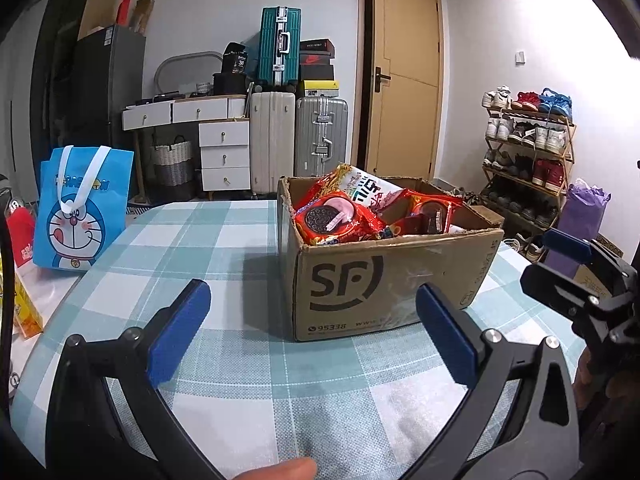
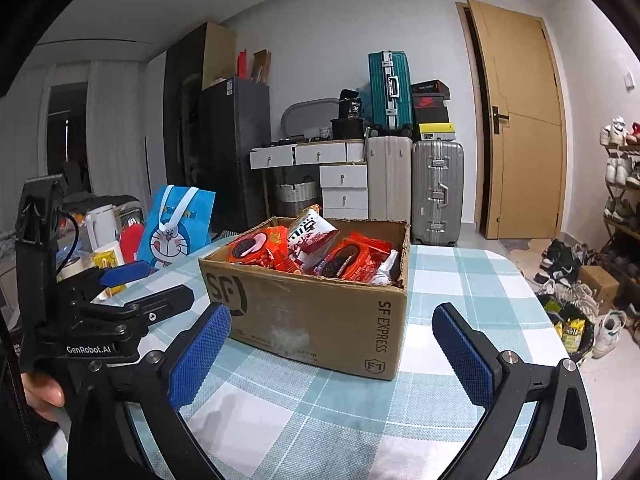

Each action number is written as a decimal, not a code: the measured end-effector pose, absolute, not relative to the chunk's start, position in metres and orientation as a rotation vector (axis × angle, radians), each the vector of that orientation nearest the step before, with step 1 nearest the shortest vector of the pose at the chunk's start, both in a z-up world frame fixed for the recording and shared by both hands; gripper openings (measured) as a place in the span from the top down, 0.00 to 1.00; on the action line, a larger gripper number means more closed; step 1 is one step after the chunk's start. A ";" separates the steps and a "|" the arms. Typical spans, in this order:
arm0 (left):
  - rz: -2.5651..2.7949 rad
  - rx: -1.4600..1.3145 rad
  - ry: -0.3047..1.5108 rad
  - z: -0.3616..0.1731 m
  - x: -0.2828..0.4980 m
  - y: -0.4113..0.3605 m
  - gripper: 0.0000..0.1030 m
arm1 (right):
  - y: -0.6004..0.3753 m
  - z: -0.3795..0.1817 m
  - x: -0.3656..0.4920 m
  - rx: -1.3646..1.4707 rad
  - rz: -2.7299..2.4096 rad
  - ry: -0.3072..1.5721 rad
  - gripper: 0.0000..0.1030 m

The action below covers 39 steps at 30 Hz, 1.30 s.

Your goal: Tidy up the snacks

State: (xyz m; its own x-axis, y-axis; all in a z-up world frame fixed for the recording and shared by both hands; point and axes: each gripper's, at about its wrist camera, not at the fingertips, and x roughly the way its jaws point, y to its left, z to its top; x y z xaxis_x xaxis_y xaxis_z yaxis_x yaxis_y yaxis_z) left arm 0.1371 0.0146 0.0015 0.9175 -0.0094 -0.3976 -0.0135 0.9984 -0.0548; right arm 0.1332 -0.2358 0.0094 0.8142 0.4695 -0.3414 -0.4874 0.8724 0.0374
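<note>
A brown SF Express cardboard box stands on the checked tablecloth; it also shows in the right wrist view. It holds several snack packs: red Oreo packs and a white and red pack. My left gripper is open and empty, just in front of the box. My right gripper is open and empty, in front of the box's corner. The right gripper shows at the right edge of the left wrist view; the left gripper shows at the left of the right wrist view.
A blue Doraemon bag stands at the table's left edge, with a yellow carton and a red item nearby. Beyond the table are suitcases, a drawer unit, a door and a shoe rack.
</note>
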 end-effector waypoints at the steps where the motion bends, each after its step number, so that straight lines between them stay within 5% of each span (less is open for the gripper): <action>1: 0.002 -0.058 0.410 0.001 0.137 0.015 0.00 | -0.235 0.009 0.133 -0.057 0.515 0.349 0.00; 39: 0.002 -0.059 0.407 0.000 0.137 0.015 0.00 | -0.235 0.008 0.131 -0.050 0.513 0.353 0.00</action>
State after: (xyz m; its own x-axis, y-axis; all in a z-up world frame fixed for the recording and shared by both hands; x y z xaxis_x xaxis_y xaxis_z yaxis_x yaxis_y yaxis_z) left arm 0.1372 0.0148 0.0001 0.9183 -0.0101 -0.3957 -0.0135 0.9983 -0.0568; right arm 0.1314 -0.2346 0.0078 0.8123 0.4721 -0.3425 -0.4892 0.8712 0.0407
